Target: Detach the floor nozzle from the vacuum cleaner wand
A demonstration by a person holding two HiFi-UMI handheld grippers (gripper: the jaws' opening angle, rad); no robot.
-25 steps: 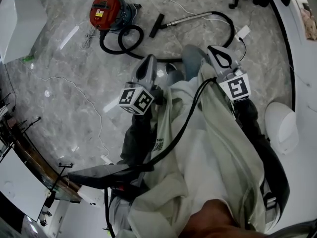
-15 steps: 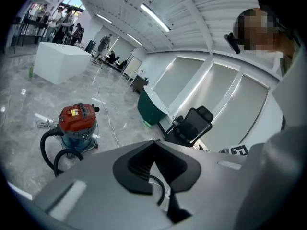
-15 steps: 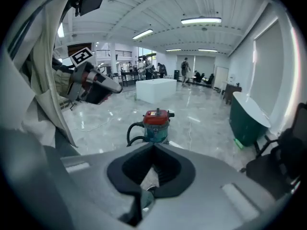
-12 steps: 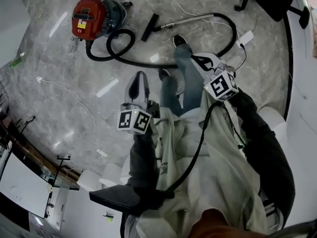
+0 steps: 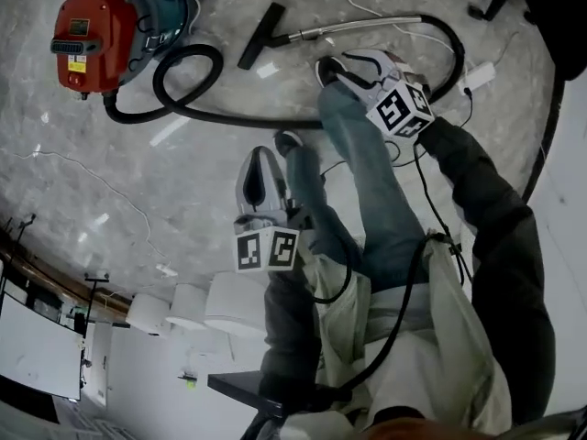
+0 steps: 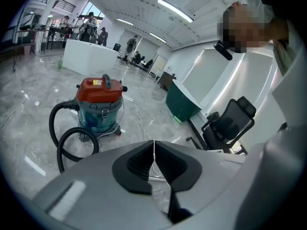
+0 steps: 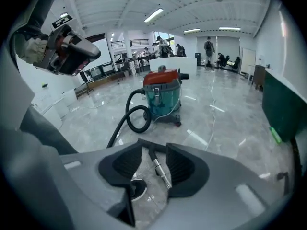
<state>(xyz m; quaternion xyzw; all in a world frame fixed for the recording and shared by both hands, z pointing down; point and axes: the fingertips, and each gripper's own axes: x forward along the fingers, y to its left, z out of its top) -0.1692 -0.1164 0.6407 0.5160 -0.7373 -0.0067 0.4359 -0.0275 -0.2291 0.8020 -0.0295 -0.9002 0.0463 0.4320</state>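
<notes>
The red and teal vacuum cleaner point(image 5: 101, 26) stands on the floor at the far left. Its black hose point(image 5: 188, 81) loops round to the metal wand point(image 5: 353, 27), which lies flat and carries the black floor nozzle point(image 5: 261, 35) at its left end. My right gripper point(image 5: 337, 68) hangs above the floor just short of the wand. Its jaws are opening, and nothing is between them. In the right gripper view point(image 7: 153, 166) the wand point(image 7: 161, 172) and nozzle point(image 7: 149, 145) show through the gap, farther off. My left gripper point(image 5: 260, 157) is shut and empty, nearer me, and points towards the vacuum point(image 6: 100, 104).
The person's legs and a shoe point(image 5: 286, 140) stand between the two grippers. A white power strip point(image 5: 479, 76) with its cable lies at the right. A black office chair point(image 6: 230, 123) and a green cabinet point(image 6: 184, 104) stand beyond. Thin white cables cross the marble floor.
Both grippers have dropped towards the floor, the right one furthest, up to the wand. The head has bent lower, so the vacuum and wand look larger.
</notes>
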